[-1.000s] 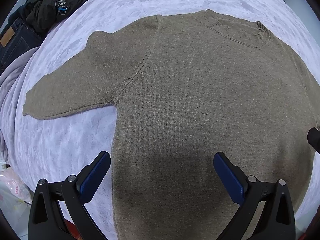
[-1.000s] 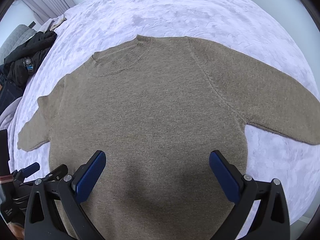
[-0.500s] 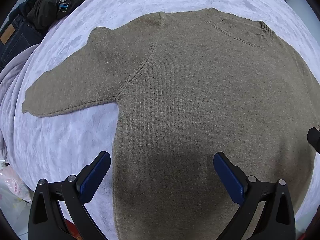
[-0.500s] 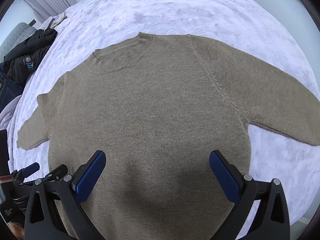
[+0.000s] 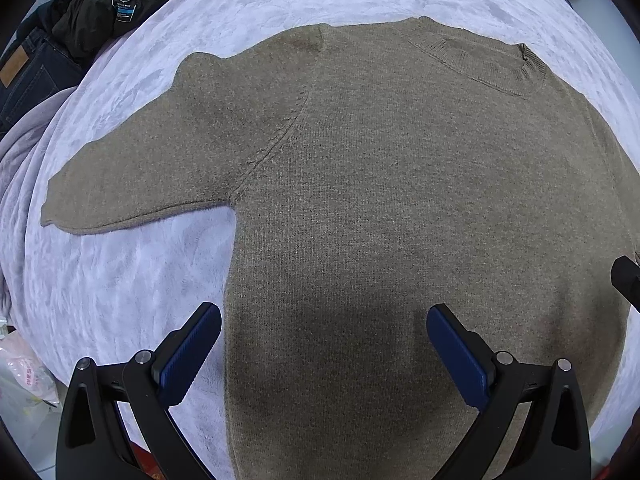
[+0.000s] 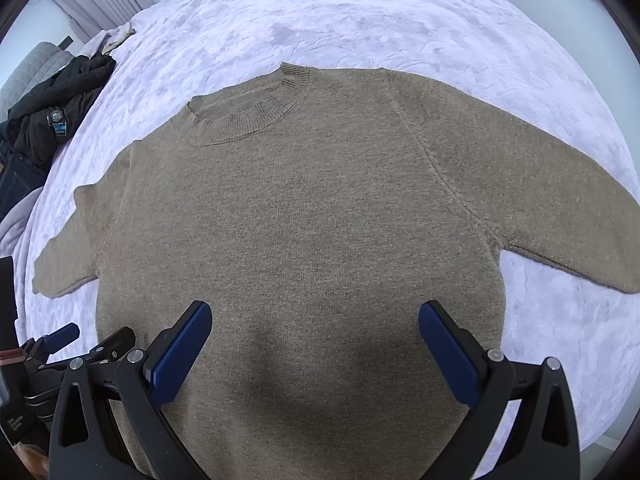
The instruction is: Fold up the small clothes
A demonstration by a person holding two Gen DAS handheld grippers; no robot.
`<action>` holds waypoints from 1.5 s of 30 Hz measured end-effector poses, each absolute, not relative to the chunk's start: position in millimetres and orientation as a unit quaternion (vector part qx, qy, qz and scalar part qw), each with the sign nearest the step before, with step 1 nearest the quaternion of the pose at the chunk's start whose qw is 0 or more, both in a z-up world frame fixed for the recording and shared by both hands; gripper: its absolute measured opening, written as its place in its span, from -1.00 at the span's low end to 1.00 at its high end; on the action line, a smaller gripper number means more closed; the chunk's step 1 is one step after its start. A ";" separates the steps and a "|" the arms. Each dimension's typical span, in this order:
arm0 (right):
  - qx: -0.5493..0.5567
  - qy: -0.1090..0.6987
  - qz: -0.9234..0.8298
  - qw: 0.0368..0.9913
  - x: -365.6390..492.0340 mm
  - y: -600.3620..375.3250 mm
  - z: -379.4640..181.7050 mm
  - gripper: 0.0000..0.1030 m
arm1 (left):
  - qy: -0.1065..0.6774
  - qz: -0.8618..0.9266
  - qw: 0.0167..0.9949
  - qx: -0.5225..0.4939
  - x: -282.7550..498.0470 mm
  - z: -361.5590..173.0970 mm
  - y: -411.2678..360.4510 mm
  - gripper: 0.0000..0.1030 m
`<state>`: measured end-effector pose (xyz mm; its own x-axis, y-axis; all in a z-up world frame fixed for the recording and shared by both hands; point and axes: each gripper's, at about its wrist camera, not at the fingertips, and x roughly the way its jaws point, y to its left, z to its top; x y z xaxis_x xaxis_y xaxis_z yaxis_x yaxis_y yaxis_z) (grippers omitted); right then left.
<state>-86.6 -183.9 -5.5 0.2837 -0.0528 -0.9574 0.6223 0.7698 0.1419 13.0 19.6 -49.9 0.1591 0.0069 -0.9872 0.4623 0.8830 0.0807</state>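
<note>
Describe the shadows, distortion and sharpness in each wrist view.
Left wrist view: a soft dark shadow lies on the sweater between the open left tool fingers; fisheye bends the blanket edges; knit sharp. Right wrist view: a similar shadow under the open right tool; black corners; even daylight, no glare.

A pale lilac plush blanket covers the bed. At its far left edge lie a black jacket and dark blue jeans. A plastic bag sits low beside the bed.
</note>
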 end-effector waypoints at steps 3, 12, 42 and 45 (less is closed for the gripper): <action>0.255 0.556 -0.220 0.760 -86.1 -183.6 -5.8 1.00 | 0.630 -0.155 0.738 0.184 14.4 -50.6 20.5 1.00; 0.248 0.554 -0.220 0.763 -84.7 -182.4 -4.0 1.00 | 0.631 -0.157 0.738 0.177 17.0 -50.7 26.3 1.00; 0.202 0.561 -0.139 0.790 -45.7 -125.9 2.7 1.00 | 0.611 -0.176 0.771 -0.042 99.6 -55.0 153.7 1.00; 0.203 0.560 -0.115 0.795 -36.7 -110.8 1.9 1.00 | 0.598 -0.159 0.778 -0.109 128.5 -59.8 201.7 1.00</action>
